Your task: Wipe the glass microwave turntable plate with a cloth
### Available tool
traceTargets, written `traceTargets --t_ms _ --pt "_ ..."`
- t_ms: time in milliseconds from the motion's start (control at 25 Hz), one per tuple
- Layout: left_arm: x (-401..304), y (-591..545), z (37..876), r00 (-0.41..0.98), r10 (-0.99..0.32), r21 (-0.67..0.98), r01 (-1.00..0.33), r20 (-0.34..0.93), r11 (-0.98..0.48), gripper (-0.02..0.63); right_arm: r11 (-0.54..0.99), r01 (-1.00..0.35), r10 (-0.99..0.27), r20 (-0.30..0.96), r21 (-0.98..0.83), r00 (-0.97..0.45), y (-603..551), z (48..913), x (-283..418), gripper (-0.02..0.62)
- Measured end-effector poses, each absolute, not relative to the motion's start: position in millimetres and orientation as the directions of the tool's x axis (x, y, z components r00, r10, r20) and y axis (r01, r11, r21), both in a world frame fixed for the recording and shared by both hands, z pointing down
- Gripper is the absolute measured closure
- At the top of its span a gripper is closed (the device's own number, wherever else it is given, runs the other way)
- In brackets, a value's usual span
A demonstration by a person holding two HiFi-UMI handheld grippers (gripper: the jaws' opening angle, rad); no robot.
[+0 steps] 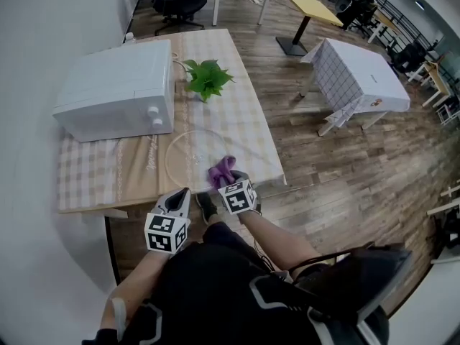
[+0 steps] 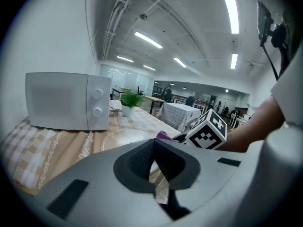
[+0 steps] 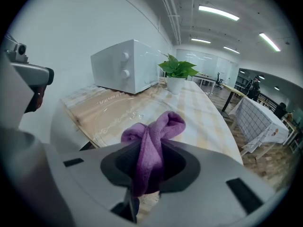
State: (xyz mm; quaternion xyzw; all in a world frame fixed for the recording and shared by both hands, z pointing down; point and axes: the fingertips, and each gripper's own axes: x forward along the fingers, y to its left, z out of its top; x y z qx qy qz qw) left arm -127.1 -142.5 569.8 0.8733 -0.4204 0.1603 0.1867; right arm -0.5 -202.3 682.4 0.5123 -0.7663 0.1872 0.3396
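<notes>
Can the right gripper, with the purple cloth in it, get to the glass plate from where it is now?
Probably yes. The right gripper, shut on the purple cloth, is at the near rim of the glass plate. Nothing stands between them; the microwave and plant sit beyond it.

Left gripper point(image 1: 179, 197) held low near the torso, fingers point(image 2: 137, 161) pressed together, nothing between them. Right gripper point(image 1: 230, 178) slightly ahead on a bare forearm point(image 1: 279, 240), fingers clamped on purple cloth point(image 3: 150, 145).
</notes>
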Motion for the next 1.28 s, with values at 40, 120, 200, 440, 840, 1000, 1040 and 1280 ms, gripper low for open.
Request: traceTargets --t_ms 40,120,200,440,840,1000,1040,1280 --pt "-126 -142 568 0.598 -0.674 0.193 -0.792 0.434 -0.579 0.601 0.401 -0.914 -0.659 0.713 0.062 -0.241 -201 683 3 0.494" --pt "-124 -142 565 0.604 -0.675 0.197 -0.789 0.424 -0.582 0.601 0.397 -0.916 -0.659 0.714 0.065 -0.235 -199 683 9 0.494" --pt "-123 -143 563 0.607 -0.676 0.195 -0.786 0.417 -0.586 0.602 0.392 -0.917 -0.659 0.717 0.069 -0.228 -197 683 13 0.494" --pt "-128 -144 562 0.596 -0.687 0.192 -0.796 0.416 -0.574 0.602 0.378 -0.924 -0.661 0.717 0.064 -0.221 -194 684 20 0.494" --pt "-119 -138 549 0.631 -0.682 0.219 -0.772 0.37 -0.597 0.602 0.397 -0.914 -0.688 0.685 0.082 -0.238 -189 664 8 0.494" --pt "-122 -142 547 0.619 -0.703 0.23 -0.784 0.351 -0.576 0.601 0.388 -0.92 -0.699 0.67 0.059 -0.252 -183 647 5 0.494" --pt "-123 -143 545 0.616 -0.708 0.236 -0.787 0.344 -0.57 0.602 0.387 -0.92 -0.703 0.664 0.057 -0.255 -182 641 4 0.494" --pt "-128 -151 531 0.623 -0.728 0.303 -0.78 0.286 -0.548 0.601 0.403 -0.912 -0.748 0.6 0.072 -0.283 -186 595 5 0.494"
